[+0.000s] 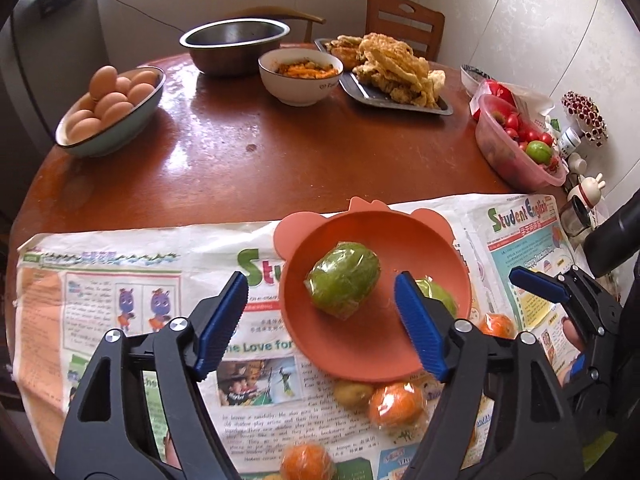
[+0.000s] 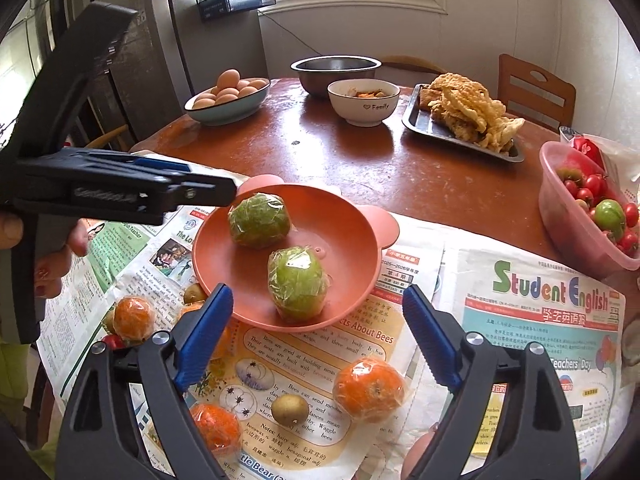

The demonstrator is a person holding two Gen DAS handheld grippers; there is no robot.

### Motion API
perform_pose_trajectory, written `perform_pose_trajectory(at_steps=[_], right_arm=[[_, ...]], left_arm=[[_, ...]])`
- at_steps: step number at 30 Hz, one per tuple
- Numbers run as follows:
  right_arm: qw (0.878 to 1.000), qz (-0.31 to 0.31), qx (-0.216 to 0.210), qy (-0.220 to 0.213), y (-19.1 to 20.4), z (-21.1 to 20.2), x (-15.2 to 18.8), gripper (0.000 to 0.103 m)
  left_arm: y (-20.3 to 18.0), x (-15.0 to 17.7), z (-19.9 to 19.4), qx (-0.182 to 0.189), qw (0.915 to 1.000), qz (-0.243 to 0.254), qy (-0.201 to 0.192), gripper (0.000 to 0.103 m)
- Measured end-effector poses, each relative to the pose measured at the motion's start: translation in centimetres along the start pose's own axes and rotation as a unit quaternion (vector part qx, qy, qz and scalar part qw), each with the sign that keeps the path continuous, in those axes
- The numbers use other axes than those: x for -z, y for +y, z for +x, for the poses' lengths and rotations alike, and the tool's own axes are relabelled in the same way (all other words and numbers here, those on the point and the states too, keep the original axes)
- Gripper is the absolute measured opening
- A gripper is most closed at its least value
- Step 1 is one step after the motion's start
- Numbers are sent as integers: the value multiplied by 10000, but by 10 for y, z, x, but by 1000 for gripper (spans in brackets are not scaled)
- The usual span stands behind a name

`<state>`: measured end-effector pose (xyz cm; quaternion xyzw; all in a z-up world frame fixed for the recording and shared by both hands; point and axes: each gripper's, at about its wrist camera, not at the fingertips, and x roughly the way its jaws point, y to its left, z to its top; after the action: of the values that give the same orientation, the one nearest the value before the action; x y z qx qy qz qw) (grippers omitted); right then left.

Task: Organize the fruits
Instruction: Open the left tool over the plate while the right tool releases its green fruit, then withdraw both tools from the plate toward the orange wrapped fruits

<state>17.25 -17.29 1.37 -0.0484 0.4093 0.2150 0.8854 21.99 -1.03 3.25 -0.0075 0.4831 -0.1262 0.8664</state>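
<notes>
Both the left gripper [image 1: 320, 328] and right gripper [image 2: 318, 336] gape empty over newspaper [image 2: 532, 320] headed "Student English". Only the right view shows nearest plastic-wrapped oranges [image 2: 368, 390] fully. Beyond, two wrapped green fruits [image 2: 296, 284] sit in the orange eared bowl [image 2: 356, 264]; far white bowl [image 2: 362, 108] reads "Family".

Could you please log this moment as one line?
left gripper: open, empty | right gripper: open, empty | orange bowl: two wrapped green fruits | oranges: on newspaper

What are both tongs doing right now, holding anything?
Left tongs: open, holding nothing, above the orange plate.
Right tongs: open, holding nothing.
</notes>
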Motion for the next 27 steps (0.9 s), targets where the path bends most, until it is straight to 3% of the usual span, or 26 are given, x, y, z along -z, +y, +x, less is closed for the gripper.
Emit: perform_pose_trajectory(at_steps=[10,17,27], right_arm=[[9995,109,219,-174,-2,-18,0,93],[9990,154,305,-301,-1,-34,1,95],[9971,258,524,-487,6,-59,5,99]], left_arm=[[4,12,-28,-145,9997,0,-221,79],[7,21,-44,-305,9988,-63,-368,93],[14,36,-66,-387,9979,-124,-513,94]])
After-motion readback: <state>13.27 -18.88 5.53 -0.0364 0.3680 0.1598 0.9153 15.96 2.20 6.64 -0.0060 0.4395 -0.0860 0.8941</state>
